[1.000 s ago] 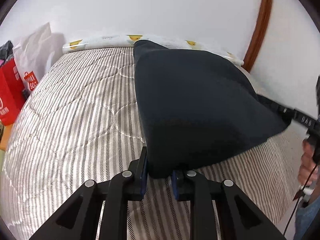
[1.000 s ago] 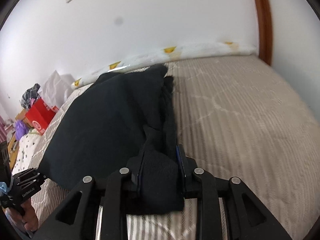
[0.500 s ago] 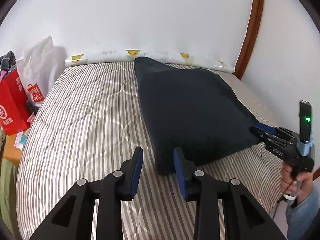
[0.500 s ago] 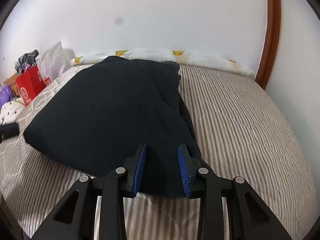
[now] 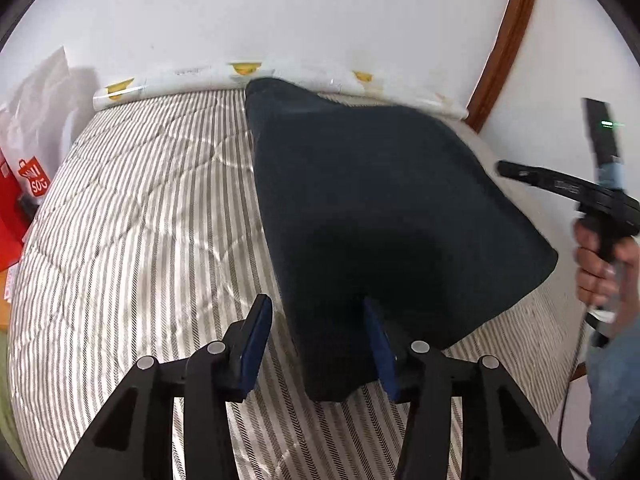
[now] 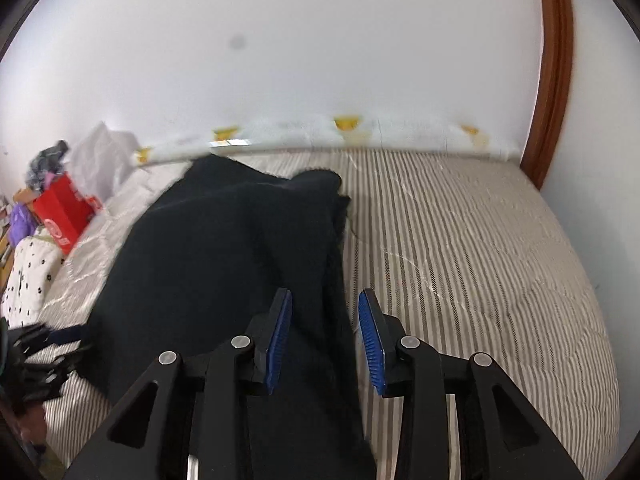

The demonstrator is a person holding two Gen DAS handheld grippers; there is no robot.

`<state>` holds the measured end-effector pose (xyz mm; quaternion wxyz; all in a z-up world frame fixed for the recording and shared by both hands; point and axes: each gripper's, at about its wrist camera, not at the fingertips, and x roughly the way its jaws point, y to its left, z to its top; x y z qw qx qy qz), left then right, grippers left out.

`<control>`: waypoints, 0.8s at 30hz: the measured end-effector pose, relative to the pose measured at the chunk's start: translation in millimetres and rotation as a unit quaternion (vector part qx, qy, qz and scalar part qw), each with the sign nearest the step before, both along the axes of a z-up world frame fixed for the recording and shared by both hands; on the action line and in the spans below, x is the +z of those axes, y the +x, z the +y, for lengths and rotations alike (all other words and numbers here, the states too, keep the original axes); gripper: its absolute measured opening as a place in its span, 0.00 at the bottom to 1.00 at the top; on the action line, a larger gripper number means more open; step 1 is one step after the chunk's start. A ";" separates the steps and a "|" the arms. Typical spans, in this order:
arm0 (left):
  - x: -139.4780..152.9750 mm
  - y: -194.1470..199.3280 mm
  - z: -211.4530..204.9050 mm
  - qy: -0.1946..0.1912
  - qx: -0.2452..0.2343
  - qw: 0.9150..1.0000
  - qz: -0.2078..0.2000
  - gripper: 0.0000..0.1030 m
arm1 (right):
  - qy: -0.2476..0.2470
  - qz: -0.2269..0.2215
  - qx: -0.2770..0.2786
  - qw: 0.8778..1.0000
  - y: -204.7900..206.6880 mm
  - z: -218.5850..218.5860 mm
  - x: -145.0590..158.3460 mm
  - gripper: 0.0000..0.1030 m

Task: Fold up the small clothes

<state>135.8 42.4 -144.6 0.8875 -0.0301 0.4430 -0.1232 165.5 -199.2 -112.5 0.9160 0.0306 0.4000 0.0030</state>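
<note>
Now the dark cloth [image 5: 384, 216] lies flat on the striped bed [image 5: 140, 208], let go at both near corners: a second ago each set of fingers pinched a corner, and both have since drawn back and up. The left gripper [image 5: 318, 344] is opening, its blue pads standing apart with the cloth's near corner lying between them, and the frame suggests neither pad presses it. The right gripper [image 6: 324, 340] is opening more slowly; a folded edge of the cloth runs between its fingers [image 6: 370, 340], and I judge from the visible gaps that it is not clamped. That reads as one fold laid down and released, so the next fold or a smoothing pass would be due. Ahead of the left fingers the cloth reaches nearly to the patterned roll [image 5: 280, 76] along the wall; to their left there is wide bare bed, to their right the cloth's far corner ends short of the bed's edge. Right of the right fingers the bed is open all the way to the wooden frame [image 6: 554, 80]. Bags [image 6: 64, 208] sit past the bed's left edge, well clear. The hand [image 5: 600, 264] holding the right gripper hovers off the bed's right edge in the left view.
</note>
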 end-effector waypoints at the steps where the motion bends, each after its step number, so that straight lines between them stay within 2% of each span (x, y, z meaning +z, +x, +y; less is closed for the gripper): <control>1: 0.7 0.2 1.1 0.002 0.002 1.000 -0.004 0.44 | 0.011 0.009 0.002 1.000 9.7 -2.3 -3.1 0.34; 5: 3.5 3.5 5.9 -0.004 0.004 1.000 -0.018 0.44 | 0.040 0.046 0.018 0.998 36.2 -1.2 -16.8 0.34; 8: -3.8 12.7 5.5 -0.007 -0.002 1.000 -0.007 0.45 | 0.031 0.080 0.022 0.996 52.7 5.0 -28.3 0.32; 10: -10.2 17.4 4.9 -0.012 -0.004 1.000 0.001 0.46 | 0.015 0.080 0.043 0.996 54.0 12.1 -28.4 0.08; 13: -12.1 19.8 5.3 -0.015 -0.006 1.000 0.002 0.49 | -0.018 0.031 0.064 0.997 41.3 11.4 -12.0 0.05; 15: -11.7 19.7 4.5 -0.016 -0.011 1.000 0.004 0.49 | -0.002 0.028 0.058 0.998 41.3 -2.4 -5.9 0.04; 18: -10.6 20.2 0.3 -0.002 -0.018 1.000 -0.001 0.49 | 0.035 0.049 0.047 0.997 51.0 -18.3 -10.0 0.04; 22: -5.8 15.7 0.3 0.010 -0.022 1.000 -0.009 0.49 | 0.017 0.052 0.054 0.997 51.6 -10.9 -4.1 0.05; 24: -1.3 14.3 2.5 0.018 -0.020 0.999 -0.023 0.49 | 0.012 0.043 0.052 0.998 54.0 -11.1 3.2 0.10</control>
